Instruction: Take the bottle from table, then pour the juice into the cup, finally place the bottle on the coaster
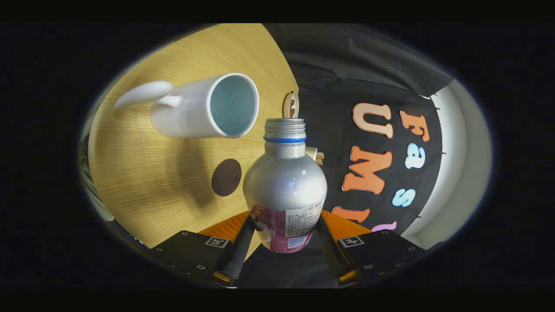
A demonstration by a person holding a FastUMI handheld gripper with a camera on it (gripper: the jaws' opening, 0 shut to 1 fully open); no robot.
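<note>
Silver uncapped bottle [285, 182], blue neck ring, clamped between the tongs [284, 245], white cup [204, 106] and brown coaster [226, 177] on the tabletop [143, 182] beyond.

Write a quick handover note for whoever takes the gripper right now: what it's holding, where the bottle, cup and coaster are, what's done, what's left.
Gripper: shut on the bottle, both fingers on its labelled lower body.
Bottle: lifted off the table, tipped, cap off, mouth just beside the cup rim.
Cup: on the table, ahead of the fingers; no juice seen flowing.
Coaster: dark disc on the table, nearer than the cup, bare.
Done: bottle taken.
Left: pour, then set the bottle on the coaster.
</note>
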